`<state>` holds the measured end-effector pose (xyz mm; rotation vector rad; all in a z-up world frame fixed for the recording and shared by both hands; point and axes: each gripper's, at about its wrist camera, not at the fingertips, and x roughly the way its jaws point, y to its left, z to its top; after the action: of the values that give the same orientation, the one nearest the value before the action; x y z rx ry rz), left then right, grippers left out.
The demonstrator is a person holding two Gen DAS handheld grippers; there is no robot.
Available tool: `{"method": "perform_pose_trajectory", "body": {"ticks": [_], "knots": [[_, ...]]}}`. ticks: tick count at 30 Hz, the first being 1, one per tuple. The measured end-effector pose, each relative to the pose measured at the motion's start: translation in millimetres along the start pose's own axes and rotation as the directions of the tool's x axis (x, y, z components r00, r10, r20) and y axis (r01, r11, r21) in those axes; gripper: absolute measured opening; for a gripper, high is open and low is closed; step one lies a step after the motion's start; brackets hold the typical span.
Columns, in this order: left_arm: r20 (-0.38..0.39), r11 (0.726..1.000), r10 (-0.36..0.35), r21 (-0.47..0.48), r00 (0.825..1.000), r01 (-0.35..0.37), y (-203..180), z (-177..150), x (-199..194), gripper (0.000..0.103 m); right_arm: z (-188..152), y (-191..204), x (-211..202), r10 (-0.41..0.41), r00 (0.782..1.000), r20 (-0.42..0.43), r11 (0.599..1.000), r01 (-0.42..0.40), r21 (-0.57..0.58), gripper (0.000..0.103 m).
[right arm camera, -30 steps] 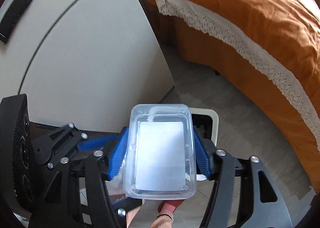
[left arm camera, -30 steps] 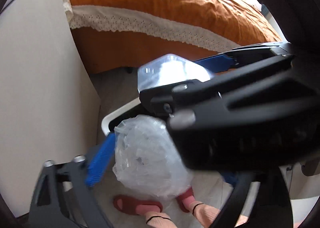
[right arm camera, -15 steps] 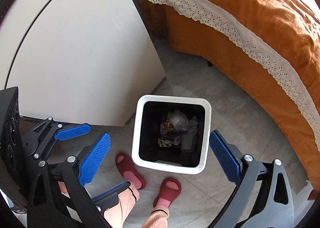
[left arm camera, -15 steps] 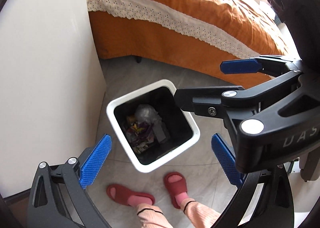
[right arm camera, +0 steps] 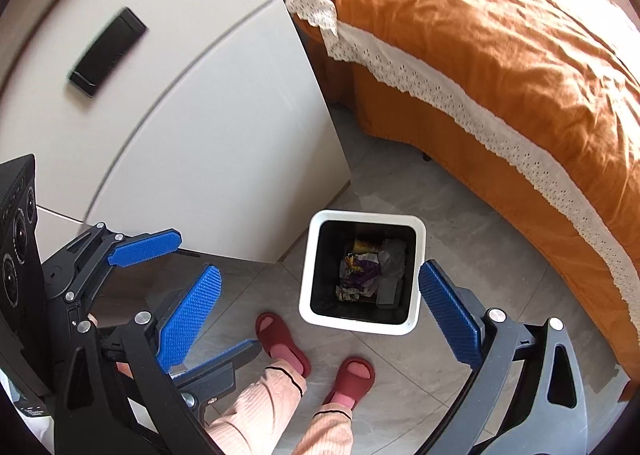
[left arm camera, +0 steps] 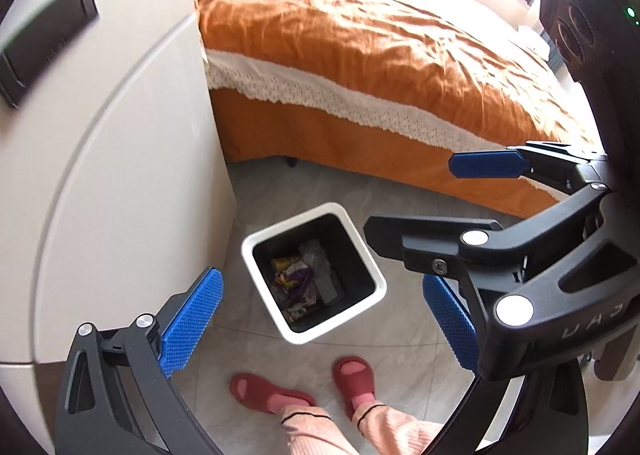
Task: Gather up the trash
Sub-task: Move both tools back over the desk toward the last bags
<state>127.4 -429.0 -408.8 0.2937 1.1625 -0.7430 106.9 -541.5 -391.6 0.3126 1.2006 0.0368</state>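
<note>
A white square trash bin (left arm camera: pixel 256 245) with a black inside stands on the grey tile floor; it also shows in the right wrist view (right arm camera: pixel 418 229). Crumpled wrappers and plastic (left arm camera: pixel 298 279) lie at its bottom, also in the right wrist view (right arm camera: pixel 366 271). My left gripper (left arm camera: pixel 320 319) is open and empty, high above the bin. My right gripper (right arm camera: pixel 320 315) is open and empty, also above the bin. The right gripper crosses the left wrist view at the right (left arm camera: pixel 456 191). The left gripper shows at the left of the right wrist view (right arm camera: pixel 148 279).
A white cabinet (left arm camera: pixel 120 175) with a black remote (left arm camera: pixel 44 43) on top stands left of the bin. A bed with an orange cover (left arm camera: pixel 380 47) and lace trim lies behind it. The person's feet in red slippers (left arm camera: pixel 304 391) stand in front of the bin.
One second ago the left gripper held a clear plastic bag and the right a clear plastic tray. Both opened and the items dropped into the bin. Both grippers have since risen.
</note>
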Motion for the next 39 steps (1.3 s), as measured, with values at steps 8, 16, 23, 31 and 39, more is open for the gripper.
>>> {"method": "perform_pose_trajectory", "body": {"ticks": [8, 16, 23, 31, 39], "knots": [[0.086, 0.998, 0.061, -0.036, 0.994, -0.058, -9.4, 8.4, -70.3, 0.098, 0.6, 20.9, -64.1, 0.024, 0.996, 0.087, 0.999, -0.022, -0.027, 0.099], [0.17, 0.989, 0.136, -0.075, 0.976, -0.125, -23.7, 21.4, -135.5, 0.098, 10.5, 36.3, -126.1, 0.067, 0.98, 0.188, 0.994, -0.05, -0.094, 0.099], [0.243, 0.974, 0.219, -0.109, 0.945, -0.197, -36.4, 28.9, -183.6, 0.098, 19.7, 48.7, -171.7, 0.123, 0.956, 0.266, 0.984, -0.083, -0.155, 0.099], [0.286, 0.94, 0.324, -0.208, 0.902, -0.271, -32.9, 20.1, -222.4, 0.098, 34.5, 77.1, -199.0, 0.196, 0.93, 0.312, 0.957, -0.112, -0.267, 0.099], [0.309, 0.895, 0.407, -0.323, 0.86, -0.308, 3.5, 4.2, -260.0, 0.098, 54.1, 123.1, -206.8, 0.255, 0.912, 0.32, 0.925, -0.134, -0.355, 0.099]]}}
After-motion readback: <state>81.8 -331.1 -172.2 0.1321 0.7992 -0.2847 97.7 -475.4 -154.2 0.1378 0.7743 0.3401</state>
